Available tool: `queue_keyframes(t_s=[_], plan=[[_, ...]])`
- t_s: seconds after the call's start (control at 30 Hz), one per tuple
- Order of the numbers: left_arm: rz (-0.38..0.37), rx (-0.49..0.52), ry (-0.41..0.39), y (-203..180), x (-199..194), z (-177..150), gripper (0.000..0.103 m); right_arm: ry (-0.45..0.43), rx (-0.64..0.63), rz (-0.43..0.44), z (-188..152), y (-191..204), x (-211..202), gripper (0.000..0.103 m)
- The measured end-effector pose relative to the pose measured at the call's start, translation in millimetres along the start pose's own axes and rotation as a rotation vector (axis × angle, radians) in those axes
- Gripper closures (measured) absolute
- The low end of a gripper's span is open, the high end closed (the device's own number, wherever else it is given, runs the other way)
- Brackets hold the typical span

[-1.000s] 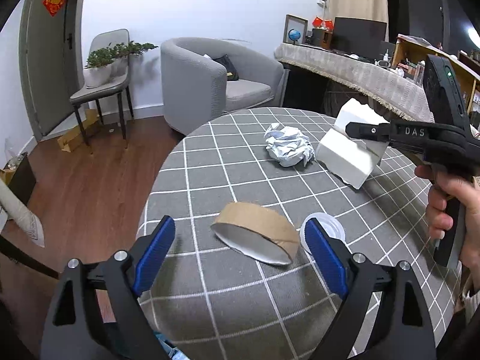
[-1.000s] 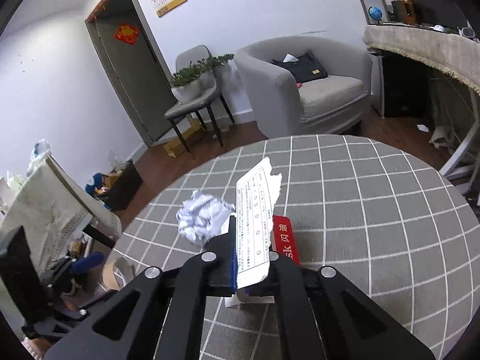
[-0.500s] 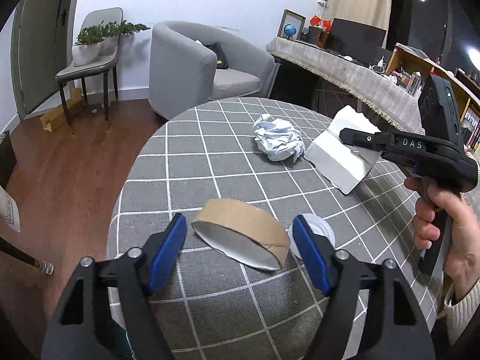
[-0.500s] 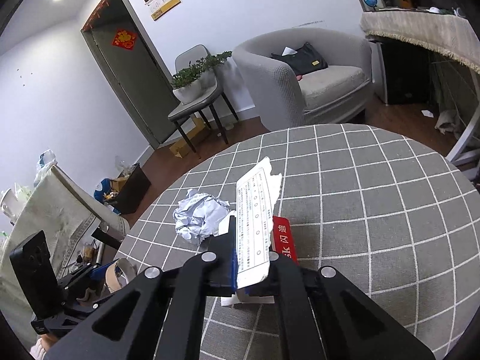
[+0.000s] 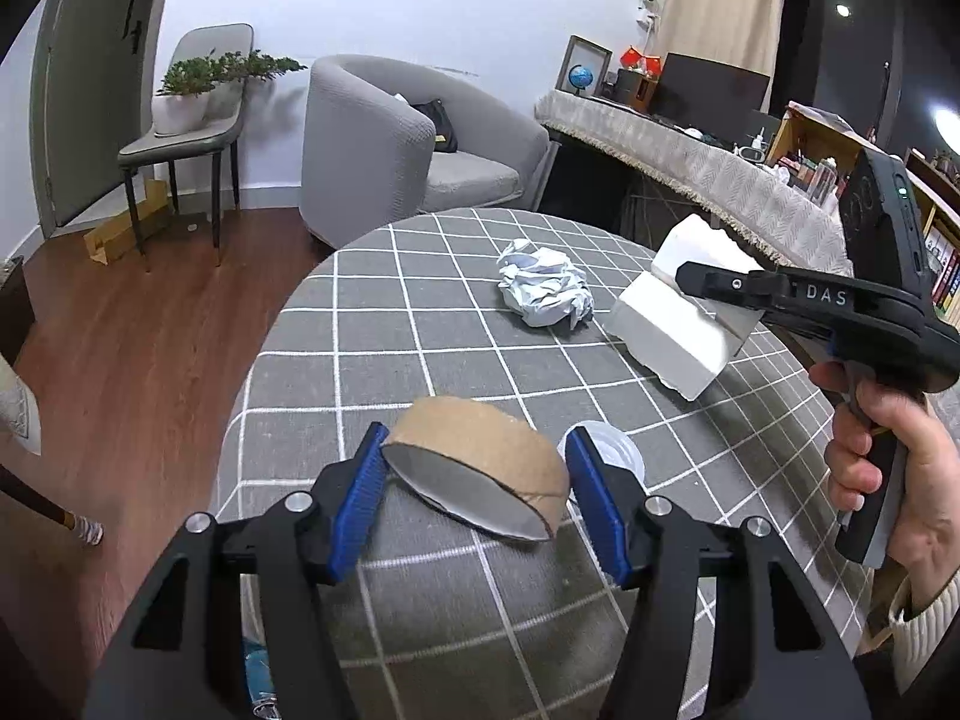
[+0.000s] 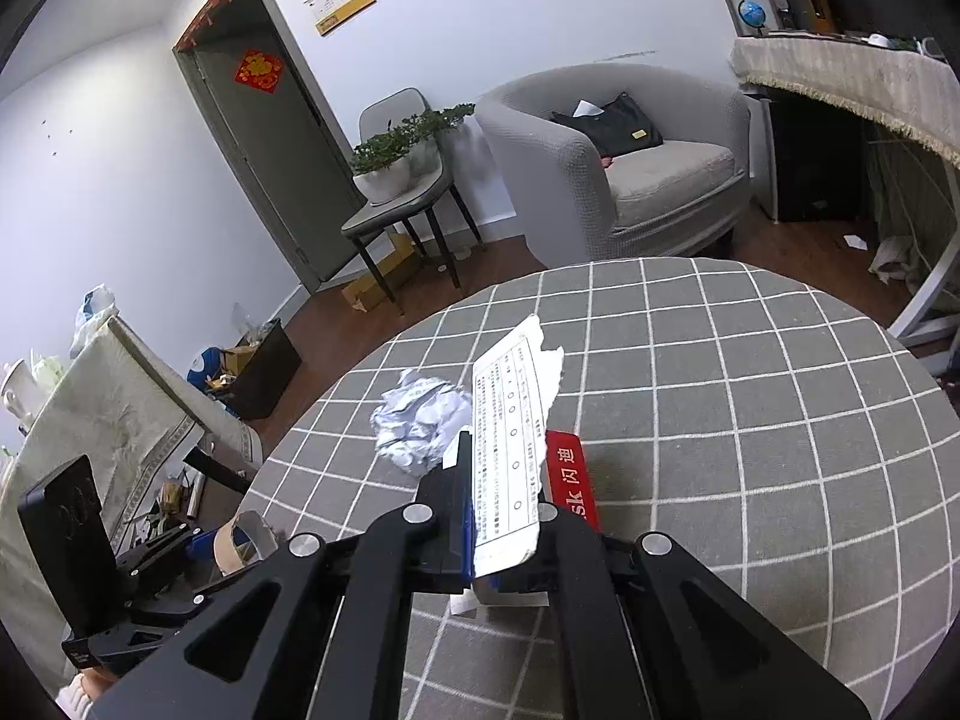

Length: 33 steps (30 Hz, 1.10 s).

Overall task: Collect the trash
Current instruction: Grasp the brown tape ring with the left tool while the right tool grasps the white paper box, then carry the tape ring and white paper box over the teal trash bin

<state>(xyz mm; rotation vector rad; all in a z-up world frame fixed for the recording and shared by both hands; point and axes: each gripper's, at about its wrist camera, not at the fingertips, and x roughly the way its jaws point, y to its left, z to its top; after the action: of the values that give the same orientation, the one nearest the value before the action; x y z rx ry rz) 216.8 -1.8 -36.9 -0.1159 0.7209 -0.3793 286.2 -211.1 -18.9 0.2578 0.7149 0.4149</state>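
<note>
I see a big round table point(image 5: 372, 324) with a grey checked cloth filling the middle of both views, and all the trash sits on it. My left gripper point(image 5: 474, 489) is low in the left view, and its jaws have just been closing around the brown cardboard ring point(image 5: 480, 450); the blue pads point(image 5: 360, 492) look right against the ring's sides, though I cannot tell if they squeeze it yet. My right gripper point(image 6: 510, 498) is clamped tight on a flat white box point(image 6: 513, 450), holding it up over the cloth at the right of the left view. I think the step now is grabbing the ring. Next I would need to finish the squeeze and lift straight up. A crumpled paper ball point(image 5: 546, 291) waits in the middle of the table, well apart. A small clear lid point(image 5: 606, 456) lies just right of the ring, touching my right pad, so it might get bumped. The ring sits near the table's close edge, with open floor to the left.
</note>
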Motion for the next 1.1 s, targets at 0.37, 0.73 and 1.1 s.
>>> queue_keyframes(t_s=[0.37, 0.73, 1.1], plan=[[0.073, -0.019, -0.035, 3.3, -41.7, -12.8, 0.04, -0.029, -0.027, 0.03, -13.1, 29.7, -20.2, 0.1], [0.223, -0.045, -0.022, 21.2, -88.7, -36.3, 0.04, -0.045, -0.082, 0.084, -35.2, 79.6, -38.2, 0.099], [0.315, -0.068, -0.004, 37.2, -125.6, -64.7, 0.04, -0.021, -0.133, 0.125, -69.7, 125.5, -45.1, 0.099]])
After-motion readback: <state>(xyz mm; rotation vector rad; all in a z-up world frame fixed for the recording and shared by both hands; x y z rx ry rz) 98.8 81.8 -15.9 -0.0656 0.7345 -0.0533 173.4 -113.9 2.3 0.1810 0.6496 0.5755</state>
